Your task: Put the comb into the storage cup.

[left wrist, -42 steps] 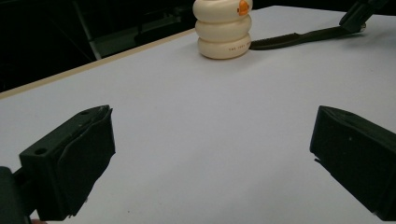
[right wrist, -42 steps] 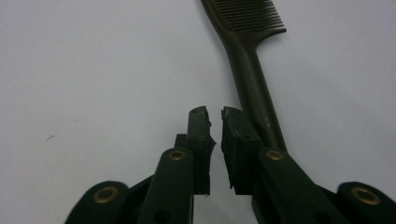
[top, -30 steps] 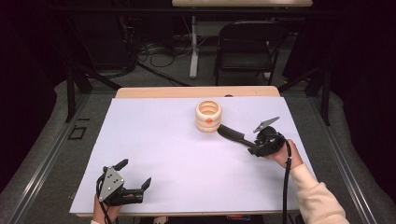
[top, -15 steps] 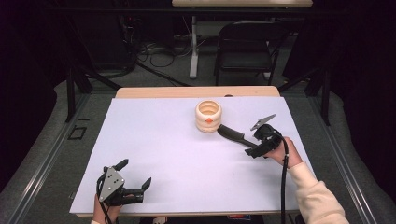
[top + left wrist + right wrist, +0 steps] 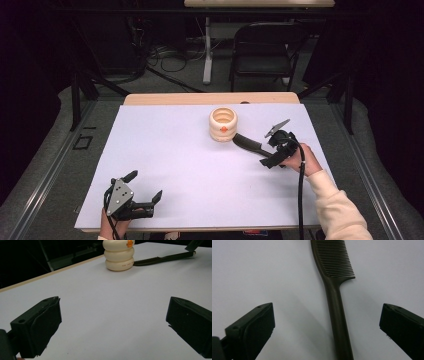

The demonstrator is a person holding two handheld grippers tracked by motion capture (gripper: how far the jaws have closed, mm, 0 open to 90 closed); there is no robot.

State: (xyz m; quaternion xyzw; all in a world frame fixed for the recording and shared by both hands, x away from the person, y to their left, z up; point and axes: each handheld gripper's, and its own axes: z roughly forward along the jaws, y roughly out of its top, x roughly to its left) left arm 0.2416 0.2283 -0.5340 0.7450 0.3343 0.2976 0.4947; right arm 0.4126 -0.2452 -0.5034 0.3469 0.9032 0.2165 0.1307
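Note:
A dark comb [image 5: 247, 143] lies flat on the white table cover, teeth end next to a cream ribbed cup [image 5: 223, 124] with an orange mark. In the right gripper view the comb handle [image 5: 335, 302] runs up between the jaws of my right gripper [image 5: 327, 332]; they have just been opening, stand wide apart and do not touch it. My right gripper [image 5: 265, 151] sits at the handle end. My left gripper [image 5: 145, 186] rests open near the front left edge, with nothing between its jaws [image 5: 112, 325]. It faces the cup [image 5: 119, 255] and the comb [image 5: 162, 258].
The white cover [image 5: 165, 150] spans most of the wooden table. A black cable [image 5: 301, 190] trails from the right gripper along the sleeve. A chair [image 5: 265, 50] and floor cables lie beyond the far edge.
The right gripper's jaws have spread apart and let go of the comb handle, which now lies on the table. The left gripper has stayed still.

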